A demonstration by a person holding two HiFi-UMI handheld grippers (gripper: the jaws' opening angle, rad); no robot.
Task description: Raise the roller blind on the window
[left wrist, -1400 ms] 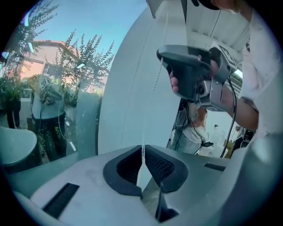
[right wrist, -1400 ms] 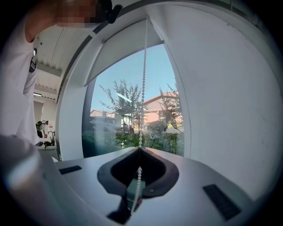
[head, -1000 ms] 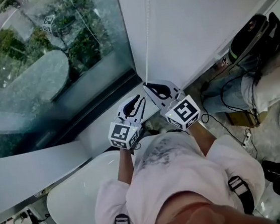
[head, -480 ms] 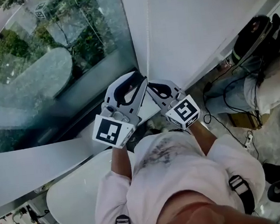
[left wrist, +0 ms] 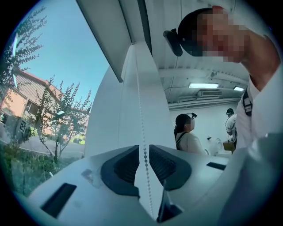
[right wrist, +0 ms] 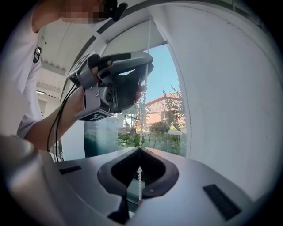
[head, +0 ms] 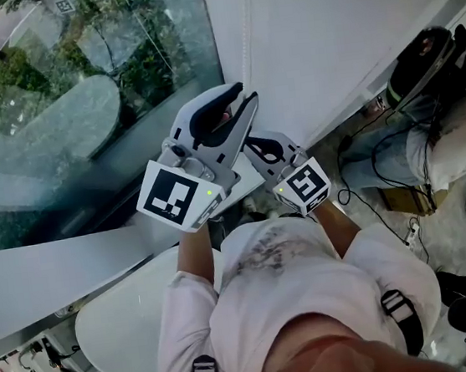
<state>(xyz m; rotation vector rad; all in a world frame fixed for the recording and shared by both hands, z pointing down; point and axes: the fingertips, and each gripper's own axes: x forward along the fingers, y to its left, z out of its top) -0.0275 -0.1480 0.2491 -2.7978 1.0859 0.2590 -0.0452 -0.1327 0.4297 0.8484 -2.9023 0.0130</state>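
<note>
The white bead chain (head: pixel 247 44) of the blind hangs down the right edge of the window glass (head: pixel 79 99), against a white wall panel (head: pixel 349 32). My right gripper (head: pixel 244 142) is shut on the chain (right wrist: pixel 140 132), its tips (right wrist: pixel 139 149) meeting on the beads, with a short length hanging below. My left gripper (head: pixel 245 98) is higher up the same chain. Its jaws stand a narrow gap apart with the chain (left wrist: pixel 140 110) running between the pads (left wrist: pixel 161 165) untouched. It also shows in the right gripper view (right wrist: pixel 146 70). The blind's fabric is not clearly seen.
A white sill (head: pixel 74 268) runs under the window, with a round white table (head: pixel 124 329) below it. To the right a seated person (head: pixel 438 139) and cables (head: pixel 376 180) occupy the floor. Other people (left wrist: pixel 188 137) stand further back in the room.
My left gripper has risen along the chain, from beside the right gripper to well above it. The right gripper has stayed put on the chain.
</note>
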